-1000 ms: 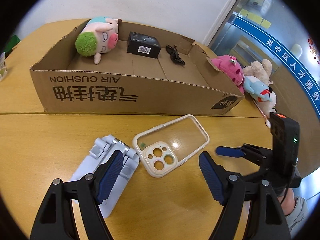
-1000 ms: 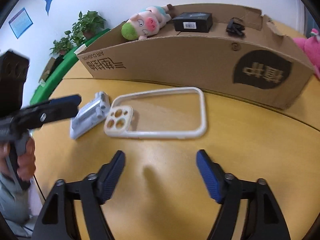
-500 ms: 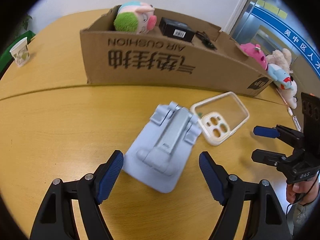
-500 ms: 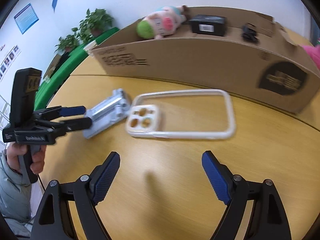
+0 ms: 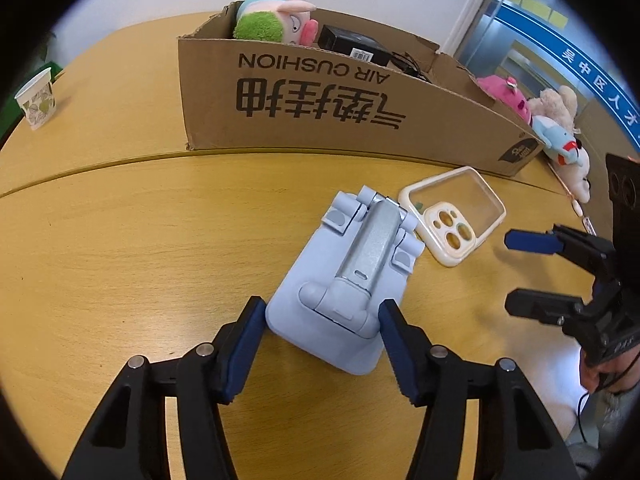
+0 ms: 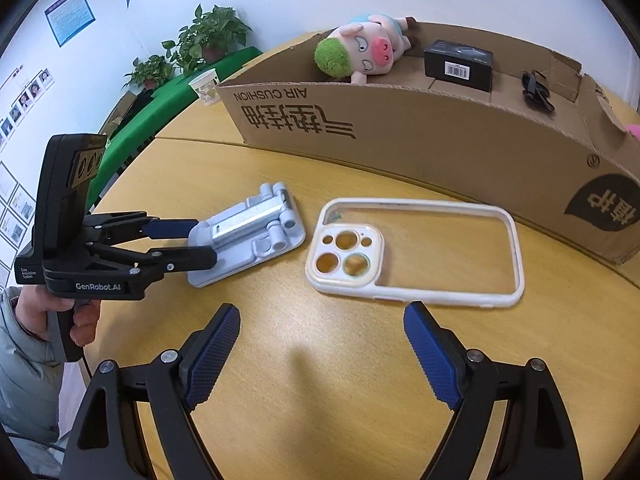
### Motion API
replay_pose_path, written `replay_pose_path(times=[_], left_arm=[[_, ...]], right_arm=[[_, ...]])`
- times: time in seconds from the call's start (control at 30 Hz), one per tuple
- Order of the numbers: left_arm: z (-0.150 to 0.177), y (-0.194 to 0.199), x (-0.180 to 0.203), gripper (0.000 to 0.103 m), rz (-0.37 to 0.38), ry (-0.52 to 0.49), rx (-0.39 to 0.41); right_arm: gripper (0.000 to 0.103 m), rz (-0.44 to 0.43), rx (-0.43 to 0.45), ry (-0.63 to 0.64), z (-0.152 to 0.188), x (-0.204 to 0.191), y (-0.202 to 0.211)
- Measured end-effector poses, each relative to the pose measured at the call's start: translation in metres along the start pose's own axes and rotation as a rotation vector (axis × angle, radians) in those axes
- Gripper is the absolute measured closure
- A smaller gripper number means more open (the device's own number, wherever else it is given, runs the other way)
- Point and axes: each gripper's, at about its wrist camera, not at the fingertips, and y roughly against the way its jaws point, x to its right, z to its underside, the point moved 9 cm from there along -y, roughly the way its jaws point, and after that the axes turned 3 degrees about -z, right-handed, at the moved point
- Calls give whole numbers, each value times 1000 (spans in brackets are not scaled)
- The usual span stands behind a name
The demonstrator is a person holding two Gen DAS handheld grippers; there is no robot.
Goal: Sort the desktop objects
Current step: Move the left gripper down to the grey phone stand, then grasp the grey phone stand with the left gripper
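Stand [image 5: 352, 280] and case [image 6: 416, 252] lie flat on the wooden table [image 5: 120, 264], just beside each other, in front of the cardboard box [image 5: 320, 104]. The stand is pale blue with a silver folding arm, hinge end toward the box.

The left gripper [image 5: 322, 344] has its 2 blue pads at the stand's near end, 1 on each side. The left pad [image 5: 248, 344] sits right at the stand's corner; the right pad [image 5: 394, 344] is at the opposite edge. The jaws are narrowed around the stand, but whether the pads actually press on it cannot be told. In the right wrist view the same gripper [image 6: 192, 242] reaches in from the left, its fingers flanking the stand's [image 6: 248, 236] end, a hand [image 6: 60, 316] on its handle.

The right gripper [image 6: 322, 354] hovers above bare table with its fingers spread wide, holding nothing. The case is just ahead of it, apart from both pads. The case is clear with a white rim and a camera block at its left end, toward the stand.

Inside the box [image 6: 440, 148] are a plush pig [image 6: 360, 54] with green hair, a black carton [image 6: 458, 64] and a black cable [image 6: 536, 90], set apart along the floor. A paper cup [image 5: 37, 98] stands on the table well to the left of the box. Plush toys [image 5: 556, 128] sit past the box's right end.
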Motion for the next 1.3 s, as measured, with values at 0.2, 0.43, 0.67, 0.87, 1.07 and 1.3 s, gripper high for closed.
replay_pose_path(times=[0.2,0.43,0.67,0.87,1.07,1.3], left_arm=[[4,7,-19,46,32,-45,-40],[13,14,-25,46,29,-70,-50],[20,18,-24,46,39,-89,-27],[21,21,-28,43,4,-45,-44],[29,23,-31,40,-80,41,-82],[29,27,-38,64,-22,186,-36]], right_arm=[[19,-41,8,59,-16,-28,-12],[21,-74,0,125,-31,-66,-47],[43,-52,-55,202,-31,-74,-75],[46,-61,-44,197,-28,-78,-76],[53,-69,-21,179,-26,-83,-75],[60,-63,11,143,-24,-82,-72]])
